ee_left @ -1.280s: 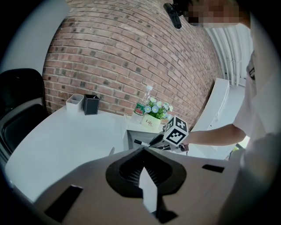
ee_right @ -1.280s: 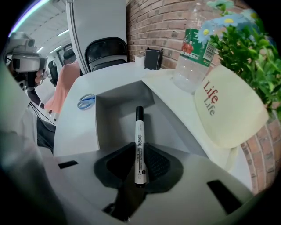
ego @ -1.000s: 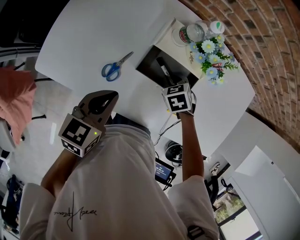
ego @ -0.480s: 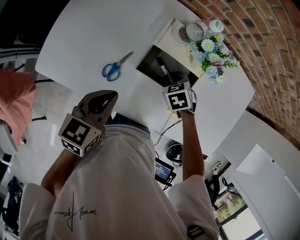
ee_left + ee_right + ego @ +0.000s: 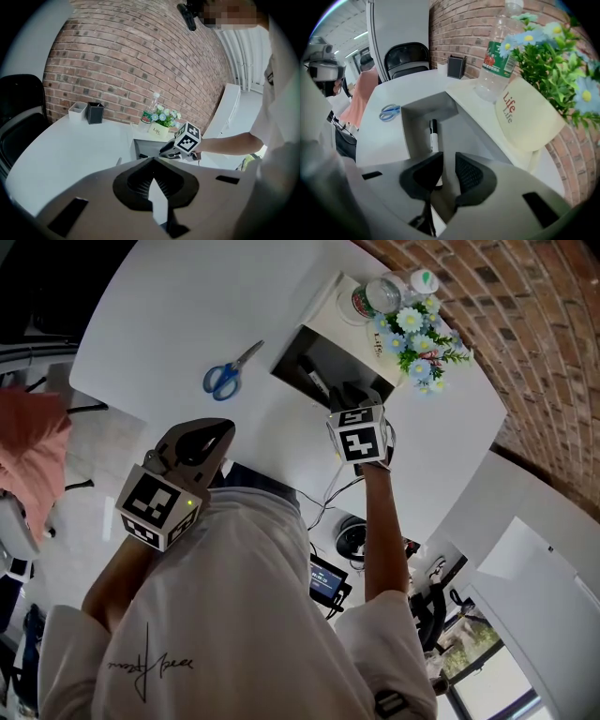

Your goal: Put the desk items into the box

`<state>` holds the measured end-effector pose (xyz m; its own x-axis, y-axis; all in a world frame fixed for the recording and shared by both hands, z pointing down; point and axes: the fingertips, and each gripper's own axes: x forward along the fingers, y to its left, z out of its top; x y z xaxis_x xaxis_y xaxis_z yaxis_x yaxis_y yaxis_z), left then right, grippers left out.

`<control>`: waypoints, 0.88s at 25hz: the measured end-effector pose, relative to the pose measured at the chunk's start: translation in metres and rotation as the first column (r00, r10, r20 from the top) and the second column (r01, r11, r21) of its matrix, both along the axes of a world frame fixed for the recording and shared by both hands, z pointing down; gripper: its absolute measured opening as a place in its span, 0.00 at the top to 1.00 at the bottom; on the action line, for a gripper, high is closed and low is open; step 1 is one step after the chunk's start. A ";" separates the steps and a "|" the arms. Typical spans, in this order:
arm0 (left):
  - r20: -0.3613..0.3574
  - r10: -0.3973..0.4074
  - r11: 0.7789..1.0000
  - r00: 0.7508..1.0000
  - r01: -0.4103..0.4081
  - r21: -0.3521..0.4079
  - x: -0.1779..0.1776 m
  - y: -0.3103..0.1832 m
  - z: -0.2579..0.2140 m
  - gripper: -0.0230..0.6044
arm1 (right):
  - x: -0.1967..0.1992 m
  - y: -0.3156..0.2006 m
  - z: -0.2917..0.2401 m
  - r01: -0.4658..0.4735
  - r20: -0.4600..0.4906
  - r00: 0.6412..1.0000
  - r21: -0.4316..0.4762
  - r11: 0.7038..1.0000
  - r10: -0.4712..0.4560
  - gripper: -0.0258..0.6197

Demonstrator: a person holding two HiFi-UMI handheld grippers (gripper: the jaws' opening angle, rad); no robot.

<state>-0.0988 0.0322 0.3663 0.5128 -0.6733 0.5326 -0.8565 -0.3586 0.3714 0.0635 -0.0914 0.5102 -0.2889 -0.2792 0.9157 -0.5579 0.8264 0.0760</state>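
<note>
A grey-lined box (image 5: 292,354) stands open on the white table (image 5: 187,306). A black-and-white marker (image 5: 433,136) lies flat on the box floor, also visible from above as the marker (image 5: 319,384). My right gripper (image 5: 449,165) points down into the box near the marker's close end. Its jaws have just been opening and stand apart with nothing between them. Blue-handled scissors (image 5: 226,376) lie on the table left of the box. My left gripper (image 5: 153,161) hangs shut and empty at the table's near edge, short of the scissors.
A water bottle (image 5: 499,55) and a cream flower pot (image 5: 530,117) with blue flowers stand on a white ledge beside the box, close to the brick wall. A black pen holder (image 5: 95,113) and a white container (image 5: 77,111) sit at the table's far side. A black chair (image 5: 407,56) stands behind.
The head view has shifted a little, so the box and flowers sit higher in the picture. Both grippers keep their places, and the marker lies in the box throughout.
</note>
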 end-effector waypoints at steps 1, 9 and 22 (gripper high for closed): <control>0.001 0.005 1.000 1.000 -0.005 0.001 0.000 0.001 -0.001 0.96 | 0.001 0.001 -0.003 -0.006 0.002 1.000 0.005 1.000 0.006 0.81; -0.011 0.045 0.999 0.999 -0.045 0.019 0.001 0.002 -0.006 0.96 | 0.002 0.007 -0.022 -0.093 0.066 0.994 0.036 0.995 0.091 0.82; -0.023 0.123 0.991 0.992 -0.122 0.053 0.005 0.001 -0.015 0.96 | 0.005 0.028 -0.064 -0.202 0.143 0.972 0.093 0.975 0.188 0.83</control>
<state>-0.0936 0.0333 0.3514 0.6064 -0.6308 0.4841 -0.7952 -0.4795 0.3712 0.0689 -0.0632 0.4467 -0.3360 -0.4361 0.8348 -0.7185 0.6918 0.0722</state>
